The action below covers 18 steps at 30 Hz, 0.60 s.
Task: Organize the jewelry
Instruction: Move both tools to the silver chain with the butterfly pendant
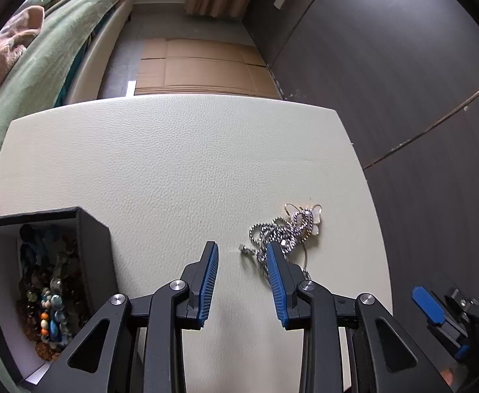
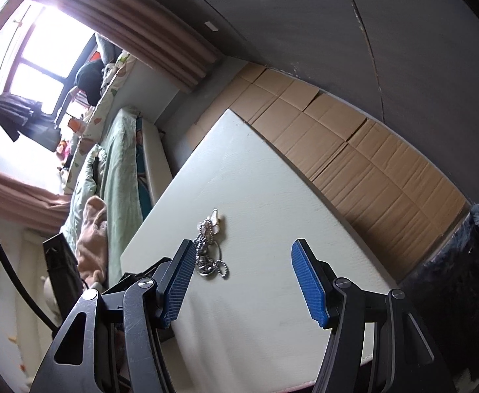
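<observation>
A tangled silver ball chain with a white butterfly pendant lies on the cream table. My left gripper hovers over the chain's near end. Its jaws stand apart, and a small silver clasp lies between the tips with no pad pressing on it. The right blue pad overlaps part of the chain. In the right wrist view the same chain lies just inside the left finger of my right gripper, which is open and holds nothing.
A black open box at the table's near left holds several beaded bracelets. The right gripper's blue pad shows at the lower right. Flattened cardboard covers the floor beyond the table, and a green-covered bed runs along the left.
</observation>
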{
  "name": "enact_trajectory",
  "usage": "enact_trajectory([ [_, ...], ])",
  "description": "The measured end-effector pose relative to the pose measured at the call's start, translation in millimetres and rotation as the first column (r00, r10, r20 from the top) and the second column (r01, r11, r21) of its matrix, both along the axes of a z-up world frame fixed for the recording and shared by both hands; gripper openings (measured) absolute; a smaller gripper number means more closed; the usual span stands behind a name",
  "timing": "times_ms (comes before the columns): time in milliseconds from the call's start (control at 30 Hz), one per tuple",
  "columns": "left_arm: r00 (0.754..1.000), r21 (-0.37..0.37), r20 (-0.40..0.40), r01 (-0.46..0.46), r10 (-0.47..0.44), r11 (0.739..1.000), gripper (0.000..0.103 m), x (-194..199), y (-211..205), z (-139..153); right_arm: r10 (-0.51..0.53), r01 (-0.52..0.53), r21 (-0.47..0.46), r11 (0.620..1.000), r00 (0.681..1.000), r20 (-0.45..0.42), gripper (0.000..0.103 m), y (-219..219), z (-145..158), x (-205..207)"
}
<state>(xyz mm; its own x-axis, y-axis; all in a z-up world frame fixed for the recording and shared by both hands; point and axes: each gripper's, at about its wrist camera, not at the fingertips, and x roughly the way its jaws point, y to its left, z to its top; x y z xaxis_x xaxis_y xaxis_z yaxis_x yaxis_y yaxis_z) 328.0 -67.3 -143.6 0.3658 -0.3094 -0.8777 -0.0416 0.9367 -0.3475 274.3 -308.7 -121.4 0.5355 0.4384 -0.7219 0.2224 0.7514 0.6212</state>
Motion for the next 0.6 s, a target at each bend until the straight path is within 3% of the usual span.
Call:
enact_trajectory([
  [200, 1.0, 0.039, -0.011, -0.002, 0.002, 0.999, 0.023, 3.7, -6.9, -10.7, 0.0, 0.0, 0.014, 1.0, 1.0, -0.003, 0.062, -3.5, -2.4, -0.5],
  [600, 1.0, 0.085, 0.009, 0.001, -0.001, 0.996, 0.019, 2.5, -18.9, -18.9, 0.007, -0.007, 0.001, 1.0, 1.0, -0.008, 0.062, -1.8, -5.6, -0.8],
])
